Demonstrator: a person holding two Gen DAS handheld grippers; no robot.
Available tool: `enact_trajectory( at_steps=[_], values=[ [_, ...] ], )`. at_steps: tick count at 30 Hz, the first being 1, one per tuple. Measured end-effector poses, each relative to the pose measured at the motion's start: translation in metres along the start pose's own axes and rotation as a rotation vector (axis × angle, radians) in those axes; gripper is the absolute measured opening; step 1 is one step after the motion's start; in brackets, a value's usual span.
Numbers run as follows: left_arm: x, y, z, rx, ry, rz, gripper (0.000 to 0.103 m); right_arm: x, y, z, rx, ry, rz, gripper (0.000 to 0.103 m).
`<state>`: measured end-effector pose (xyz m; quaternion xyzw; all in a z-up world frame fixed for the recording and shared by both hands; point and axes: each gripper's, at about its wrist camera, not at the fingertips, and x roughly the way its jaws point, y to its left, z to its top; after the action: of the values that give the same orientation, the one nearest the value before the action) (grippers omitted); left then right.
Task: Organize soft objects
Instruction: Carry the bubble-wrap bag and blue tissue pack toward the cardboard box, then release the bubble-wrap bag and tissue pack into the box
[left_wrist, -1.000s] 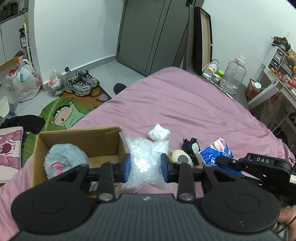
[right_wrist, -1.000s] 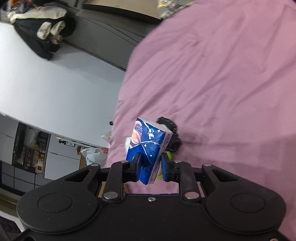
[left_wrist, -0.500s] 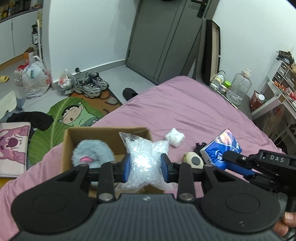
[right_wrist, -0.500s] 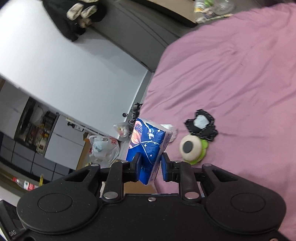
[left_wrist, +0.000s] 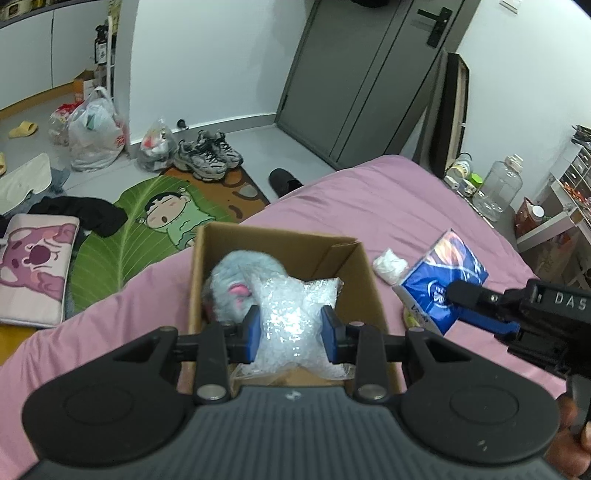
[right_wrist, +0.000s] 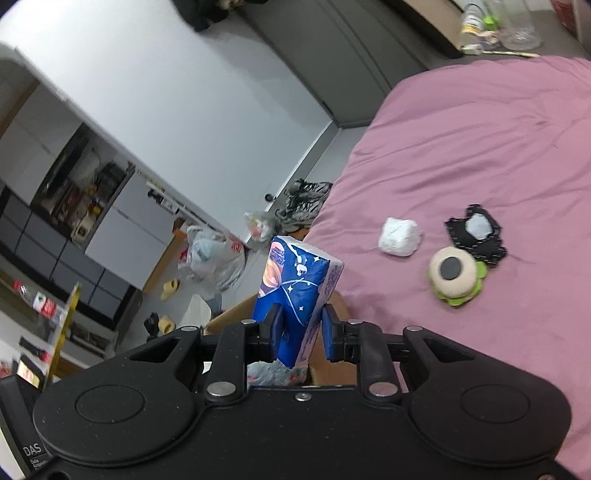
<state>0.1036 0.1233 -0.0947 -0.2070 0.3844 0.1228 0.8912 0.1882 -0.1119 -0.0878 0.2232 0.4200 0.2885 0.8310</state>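
Note:
My left gripper (left_wrist: 290, 334) is shut on a clear bubble-wrap bundle (left_wrist: 295, 314) and holds it above the open cardboard box (left_wrist: 365, 288) on the pink bed. A grey-blue plush toy (left_wrist: 236, 284) lies in the box. My right gripper (right_wrist: 298, 334) is shut on a blue tissue pack (right_wrist: 295, 284), also seen in the left wrist view (left_wrist: 439, 280), just right of the box. On the bed lie a crumpled white tissue (right_wrist: 399, 236), a round beige and green plush (right_wrist: 454, 277) and a black fabric piece (right_wrist: 476, 236).
The pink bed (left_wrist: 369, 199) ends at its left edge above the floor, where a green cartoon mat (left_wrist: 147, 229), sneakers (left_wrist: 207, 155), plastic bags (left_wrist: 96, 136) and a pink cushion (left_wrist: 33, 273) lie. Bottles and a jar (left_wrist: 495, 184) stand beside the bed at the far right.
My left gripper has carried the bubble wrap leftward from beside the box to above it. My right gripper has swung left with the tissue pack, closer to the box.

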Motion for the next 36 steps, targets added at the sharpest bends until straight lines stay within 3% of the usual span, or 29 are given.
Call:
enact_trajectory(
  at_steps=[13,18,20,22,26,31,36],
  values=[
    [0.009,0.024,-0.014,-0.02,0.062,0.02,0.033,0.033,0.046,-0.014,-0.148,0.077,-0.042,0.018],
    [0.011,0.026,-0.014,-0.03,0.071,0.029,0.038,0.038,0.055,-0.01,-0.175,0.052,-0.047,0.018],
    [0.01,0.026,-0.012,-0.033,0.073,0.033,0.046,0.038,0.059,-0.006,-0.185,0.026,-0.054,0.019],
    [0.008,0.024,-0.01,-0.029,0.059,0.035,0.051,0.04,0.059,-0.001,-0.177,0.024,-0.066,0.027],
    [0.003,0.019,-0.006,-0.012,0.045,0.035,0.058,0.037,0.051,0.001,-0.153,0.036,-0.04,0.029],
    [-0.001,0.005,-0.003,0.021,0.026,0.05,0.069,0.021,0.043,-0.003,-0.163,0.03,-0.055,0.052],
    [-0.003,-0.009,-0.002,0.056,0.036,0.038,0.077,0.005,0.028,-0.001,-0.171,0.057,-0.08,0.059]
  ],
)
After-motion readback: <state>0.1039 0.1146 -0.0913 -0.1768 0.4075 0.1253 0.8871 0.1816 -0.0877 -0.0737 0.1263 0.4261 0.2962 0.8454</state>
